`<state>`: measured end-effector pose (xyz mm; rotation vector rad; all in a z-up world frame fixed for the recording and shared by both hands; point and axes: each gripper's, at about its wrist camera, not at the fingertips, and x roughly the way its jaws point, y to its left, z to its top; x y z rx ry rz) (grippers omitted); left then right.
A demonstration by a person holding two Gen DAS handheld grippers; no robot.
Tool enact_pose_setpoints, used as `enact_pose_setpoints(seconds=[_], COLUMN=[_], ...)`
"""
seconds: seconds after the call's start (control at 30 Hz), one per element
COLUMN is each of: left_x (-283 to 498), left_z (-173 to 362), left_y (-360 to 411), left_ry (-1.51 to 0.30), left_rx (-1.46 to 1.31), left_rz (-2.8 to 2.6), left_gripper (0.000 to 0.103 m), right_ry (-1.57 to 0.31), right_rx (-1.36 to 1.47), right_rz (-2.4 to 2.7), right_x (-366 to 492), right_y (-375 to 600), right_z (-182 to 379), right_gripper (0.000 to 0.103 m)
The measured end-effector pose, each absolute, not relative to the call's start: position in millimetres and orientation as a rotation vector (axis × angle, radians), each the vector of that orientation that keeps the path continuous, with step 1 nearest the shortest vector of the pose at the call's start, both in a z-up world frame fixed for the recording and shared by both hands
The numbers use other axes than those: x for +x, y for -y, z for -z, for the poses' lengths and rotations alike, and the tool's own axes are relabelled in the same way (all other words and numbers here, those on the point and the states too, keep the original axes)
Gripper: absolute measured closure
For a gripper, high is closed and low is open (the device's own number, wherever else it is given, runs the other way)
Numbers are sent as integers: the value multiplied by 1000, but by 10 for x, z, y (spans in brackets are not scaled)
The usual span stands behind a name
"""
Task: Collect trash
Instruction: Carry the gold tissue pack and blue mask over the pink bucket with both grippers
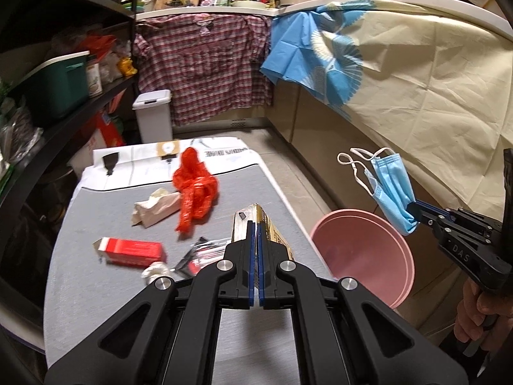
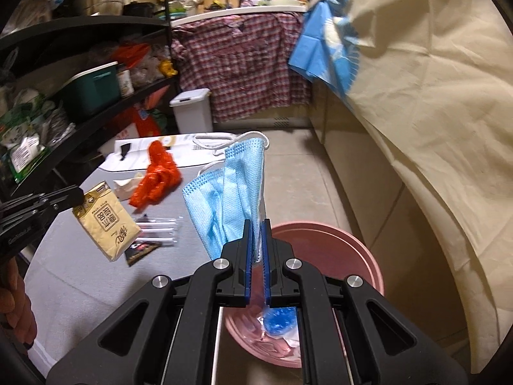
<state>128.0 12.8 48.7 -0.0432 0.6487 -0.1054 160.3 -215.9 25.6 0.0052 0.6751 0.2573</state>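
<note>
My right claw (image 2: 256,227) is clenched on the blue face mask (image 2: 226,192), which hangs above the pink bin (image 2: 359,250); the bin stands on the floor just beside the counter (image 1: 96,288). My left claw (image 1: 256,234) grips the beige tissue pack (image 2: 105,221) over the counter. At 11 o'clock from it lie the red plastic bag (image 1: 195,189), a crumpled tissue (image 1: 157,208) and, at 10 o'clock, a red box (image 1: 131,250).

Pink bin (image 2: 323,240) mouth unobstructed below

Each camera sits on a claw, looking forward and down. Both see the bench (image 1: 96,224) (image 2: 80,272) and pink bucket (image 1: 362,250) (image 2: 362,256) up close.
</note>
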Motion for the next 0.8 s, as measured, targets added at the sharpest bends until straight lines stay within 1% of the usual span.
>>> enact_pose_setpoints(seconds=[0.23,0.5,0.8], left_x=[1416,1516,1596], left_z=[-512,-413,-371], left_y=[254,771,1040], left_ry=[-653,-669,-682], left_rx=[-36,11,20], left_rz=[163,244,274], left_gripper=[102,102,102], right_ry=[-704,-738,-758], right_rx=[46,60,82], right_rz=[-193,-140,-107], right_x=[1667,1706,1739], right_y=[2437,2609,2716], right_z=[-234,-177,-124], right_gripper=[97,97,97])
